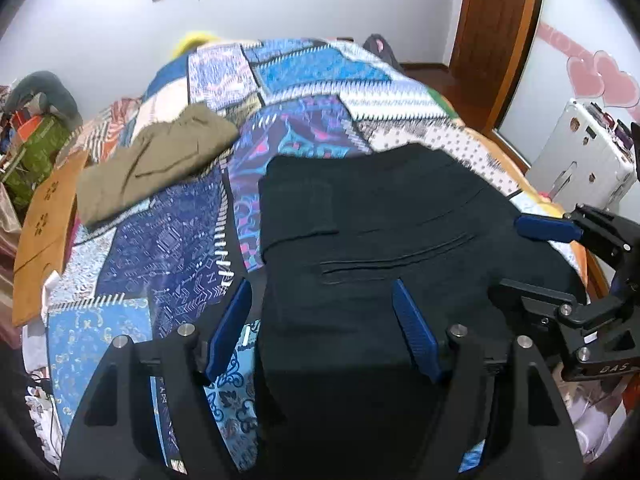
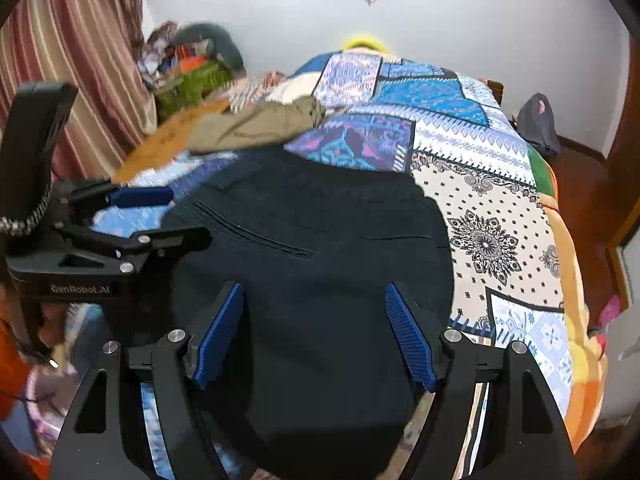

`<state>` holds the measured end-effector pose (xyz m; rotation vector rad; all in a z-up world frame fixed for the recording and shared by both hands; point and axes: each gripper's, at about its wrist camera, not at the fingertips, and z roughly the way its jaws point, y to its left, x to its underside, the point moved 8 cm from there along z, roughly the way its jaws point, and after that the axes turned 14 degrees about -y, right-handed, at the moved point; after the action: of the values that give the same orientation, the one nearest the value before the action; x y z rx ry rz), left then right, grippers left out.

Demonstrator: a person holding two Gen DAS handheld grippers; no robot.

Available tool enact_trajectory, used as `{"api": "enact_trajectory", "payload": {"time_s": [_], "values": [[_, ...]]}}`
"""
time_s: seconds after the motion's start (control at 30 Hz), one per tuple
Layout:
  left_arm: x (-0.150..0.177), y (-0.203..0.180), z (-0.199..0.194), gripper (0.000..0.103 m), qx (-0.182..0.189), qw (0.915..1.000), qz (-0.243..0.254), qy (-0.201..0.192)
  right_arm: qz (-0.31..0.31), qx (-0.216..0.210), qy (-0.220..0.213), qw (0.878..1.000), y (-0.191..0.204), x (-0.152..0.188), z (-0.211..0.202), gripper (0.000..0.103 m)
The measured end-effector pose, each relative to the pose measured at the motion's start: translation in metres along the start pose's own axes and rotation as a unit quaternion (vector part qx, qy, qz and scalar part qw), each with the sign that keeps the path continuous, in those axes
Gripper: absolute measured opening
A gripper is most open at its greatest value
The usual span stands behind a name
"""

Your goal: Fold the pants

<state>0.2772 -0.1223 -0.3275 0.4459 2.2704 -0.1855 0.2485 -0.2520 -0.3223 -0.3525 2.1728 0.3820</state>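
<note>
Far left there's a wooden board (image 1: 44, 216) at the edge of the bed, w/ a cluttered pile of stuff (image 2: 180, 60) in the corner behind it. Next over, olive pants (image 1: 156, 160) already folded into a bundle on the patchwork bedspread (image 1: 168, 240). Then the black pants (image 1: 380, 240), lying flat on the bedspread, close to the near edge, pocket seams facing up.

Left gripper (image 1: 324, 320) hovers over the black pants' left edge, jaws spread wide, nothing pinched btwn the blue pads; one pad is over the bedspread, the other over the dark cloth. Right gripper (image 2: 316, 328) is just beside it to the right, also jaws apart, both pads above the black fabric, not clamping anything afaict. Can't tell if the pads touch the cloth.

Further right, bare bedspread w/ the cream patterned patch, then a white case (image 1: 588, 160) on the floor by the wall.
</note>
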Motion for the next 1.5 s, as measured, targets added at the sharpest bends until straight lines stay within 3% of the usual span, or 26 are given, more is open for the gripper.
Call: {"api": "enact_trajectory", "payload": {"time_s": [0.23,0.37,0.47,0.57,0.7,0.83,1.03,1.17,1.4,1.5], "values": [[0.016,0.022,-0.006,0.075,0.040,0.9990,-0.021,0.005,-0.029,0.020,0.011,0.999,-0.014,0.009,-0.013,0.070],[0.017,0.028,-0.015,0.075,0.045,0.9986,-0.029,-0.002,0.015,0.037,0.014,0.999,-0.037,0.018,-0.029,0.073],[0.011,0.035,-0.025,0.075,0.044,0.9979,-0.045,-0.014,0.031,0.048,0.009,0.998,-0.047,0.023,-0.038,0.083],[0.002,0.051,-0.036,0.075,0.009,0.9982,-0.052,-0.029,0.055,0.047,0.009,0.997,-0.052,0.023,-0.043,0.083],[-0.002,0.059,-0.043,0.076,0.029,0.9962,-0.078,-0.026,0.064,0.055,-0.014,0.996,-0.050,0.010,-0.049,0.083],[0.007,0.049,-0.030,0.078,0.050,0.9943,-0.094,-0.001,0.065,0.037,-0.025,0.997,-0.040,0.001,-0.044,0.083],[0.019,0.027,-0.007,0.080,0.077,0.9921,-0.094,0.030,0.081,0.011,0.013,0.997,-0.041,0.023,-0.012,0.084],[0.023,0.026,0.008,0.086,0.087,0.9886,-0.112,0.050,0.145,-0.030,0.030,0.988,-0.048,0.032,0.002,0.091],[0.031,0.021,0.029,0.087,0.126,0.9790,-0.122,0.104,0.138,-0.063,0.049,0.987,-0.038,0.031,0.012,0.103],[0.029,0.018,0.036,0.087,0.135,0.9759,-0.123,0.120,0.134,-0.077,0.056,0.986,-0.036,0.028,0.017,0.103]]}}
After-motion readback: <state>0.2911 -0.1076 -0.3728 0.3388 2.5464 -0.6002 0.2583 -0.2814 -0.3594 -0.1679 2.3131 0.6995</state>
